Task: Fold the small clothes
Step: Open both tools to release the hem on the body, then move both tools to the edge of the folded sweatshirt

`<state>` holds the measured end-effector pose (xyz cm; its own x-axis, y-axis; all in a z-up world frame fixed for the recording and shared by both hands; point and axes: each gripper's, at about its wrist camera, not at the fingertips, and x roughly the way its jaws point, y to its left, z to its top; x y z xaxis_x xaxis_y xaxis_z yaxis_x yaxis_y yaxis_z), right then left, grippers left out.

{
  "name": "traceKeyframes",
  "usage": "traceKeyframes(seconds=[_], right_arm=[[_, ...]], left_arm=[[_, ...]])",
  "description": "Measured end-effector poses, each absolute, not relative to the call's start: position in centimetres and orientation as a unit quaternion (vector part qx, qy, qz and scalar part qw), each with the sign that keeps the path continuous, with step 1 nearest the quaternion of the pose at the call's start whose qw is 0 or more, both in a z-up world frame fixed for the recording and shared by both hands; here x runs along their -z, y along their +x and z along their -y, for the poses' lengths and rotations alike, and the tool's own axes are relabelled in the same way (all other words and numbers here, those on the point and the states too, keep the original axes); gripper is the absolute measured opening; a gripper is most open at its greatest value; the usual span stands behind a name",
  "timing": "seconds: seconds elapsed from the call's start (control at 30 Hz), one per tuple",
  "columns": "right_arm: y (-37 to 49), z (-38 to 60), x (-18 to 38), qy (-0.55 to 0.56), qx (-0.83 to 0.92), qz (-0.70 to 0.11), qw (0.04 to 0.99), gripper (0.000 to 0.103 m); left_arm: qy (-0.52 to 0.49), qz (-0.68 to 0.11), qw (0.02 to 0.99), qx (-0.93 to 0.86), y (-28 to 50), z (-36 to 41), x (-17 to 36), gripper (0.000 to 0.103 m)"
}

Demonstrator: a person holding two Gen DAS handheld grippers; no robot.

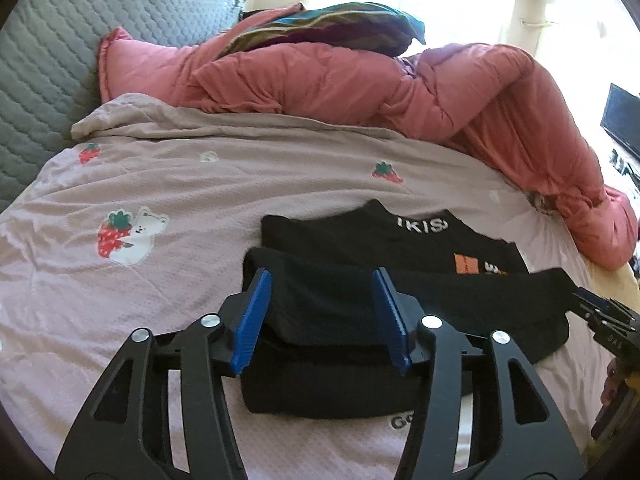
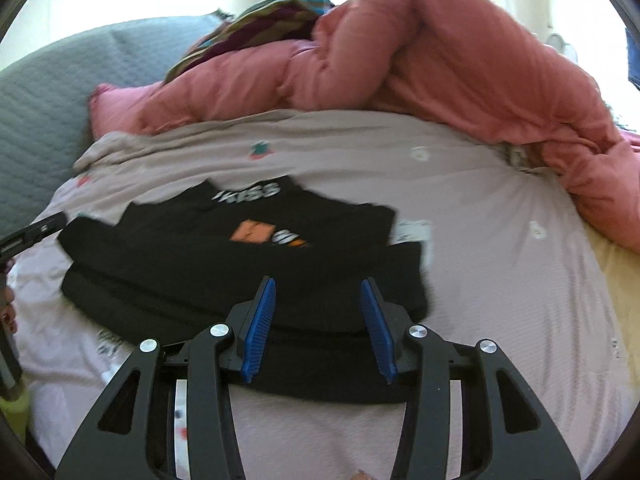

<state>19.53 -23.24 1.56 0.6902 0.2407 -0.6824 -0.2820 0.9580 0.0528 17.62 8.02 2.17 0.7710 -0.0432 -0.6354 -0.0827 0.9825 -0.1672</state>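
Note:
A black garment [image 1: 400, 240] with white lettering and an orange patch lies on the pale pink bedspread [image 1: 180, 184], its near part folded up over the rest. My left gripper [image 1: 321, 276] hovers over the fold's left end, blue pads apart, with black cloth lying loose between them. The right gripper [image 1: 600, 308] shows at that view's right edge. In the right wrist view the garment [image 2: 200, 256] looks blurred; my right gripper [image 2: 318, 282] is open above the fold's right end, its pads not pressing the cloth. The left gripper [image 2: 32, 232] pokes in from the left edge.
A salmon-pink duvet [image 1: 400, 80] is heaped along the back and right of the bed, with a striped cloth [image 1: 320, 28] on top. A grey quilted pad [image 1: 48, 60] lies at the far left. A hand [image 1: 612, 376] holds the right gripper. Strawberry prints dot the bedspread.

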Motion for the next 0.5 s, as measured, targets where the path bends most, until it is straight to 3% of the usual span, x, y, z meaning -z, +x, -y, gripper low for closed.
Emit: traceKeyframes(seconds=[0.27, 0.5], right_arm=[[18.2, 19.2, -0.1, -0.048, -0.185, -0.391, 0.900, 0.043], [17.6, 17.2, 1.0, -0.061, -0.204, -0.408, 0.888, 0.043]], left_arm=[[-0.076, -0.358, 0.931, 0.002, 16.8, -6.9, -1.5, 0.061], [-0.060, -0.390, 0.918, 0.028, 15.8, -6.1, -0.4, 0.061]])
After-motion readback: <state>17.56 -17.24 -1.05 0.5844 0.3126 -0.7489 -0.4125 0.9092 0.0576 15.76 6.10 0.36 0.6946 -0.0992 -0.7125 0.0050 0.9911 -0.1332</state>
